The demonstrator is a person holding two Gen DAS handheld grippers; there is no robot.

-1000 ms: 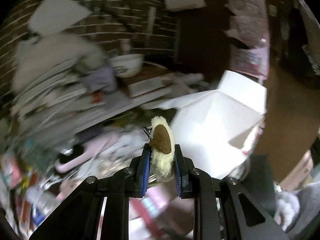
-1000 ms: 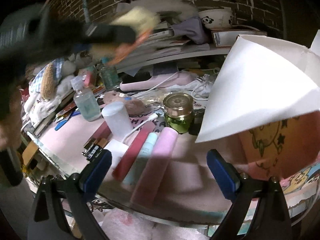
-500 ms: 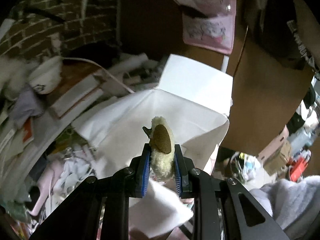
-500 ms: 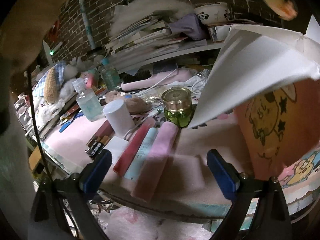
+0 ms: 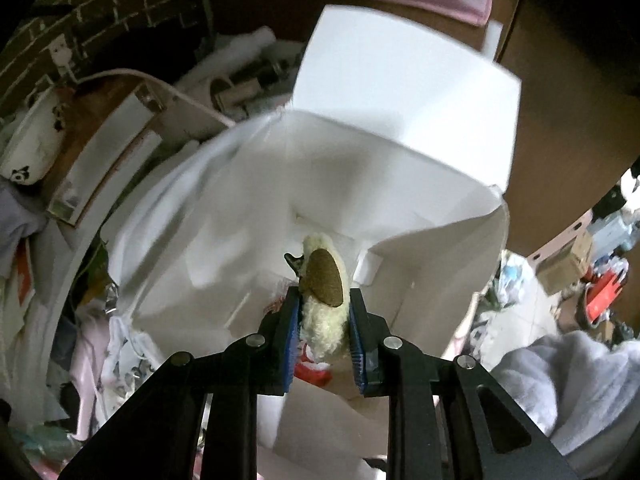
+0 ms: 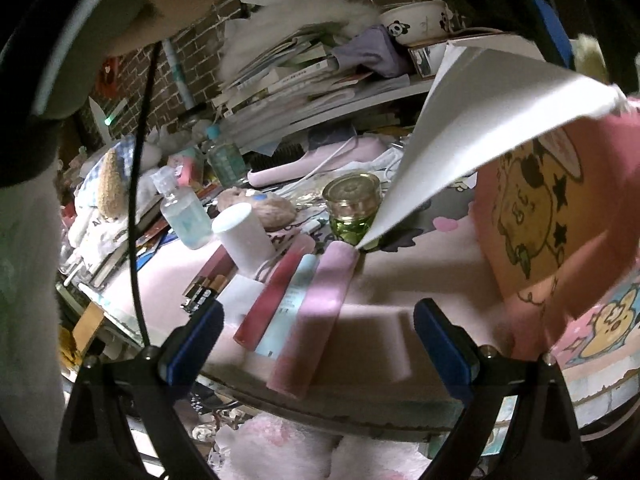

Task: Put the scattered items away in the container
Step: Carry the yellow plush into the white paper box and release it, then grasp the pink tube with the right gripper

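My left gripper (image 5: 323, 296) hangs over the open white box (image 5: 224, 216) and points down into it. A fluffy cream clip with a brown patch (image 5: 322, 276) sits between its blue pads, which still touch it while the jaws are opening. In the right wrist view the same box shows as a pink cartoon-printed wall (image 6: 560, 208) under a white flap (image 6: 480, 120), with the cream clip (image 6: 588, 54) above it. My right gripper (image 6: 318, 312) stands wide open and empty over a pink tube (image 6: 316, 316), a light blue tube (image 6: 292, 300) and a red tube (image 6: 276, 292).
On the pink mat stand a white cylinder (image 6: 244, 236), a green glass jar (image 6: 354, 208), a clear spray bottle (image 6: 182, 212) and some batteries (image 6: 204, 288). Stacked books and a panda bowl (image 6: 416, 20) fill the back shelf. A person's arm (image 6: 100, 12) crosses the upper left.
My left gripper carried the cream clip from above the cluttered desk to over the white box and tipped downward. The right gripper stayed where it was, open.
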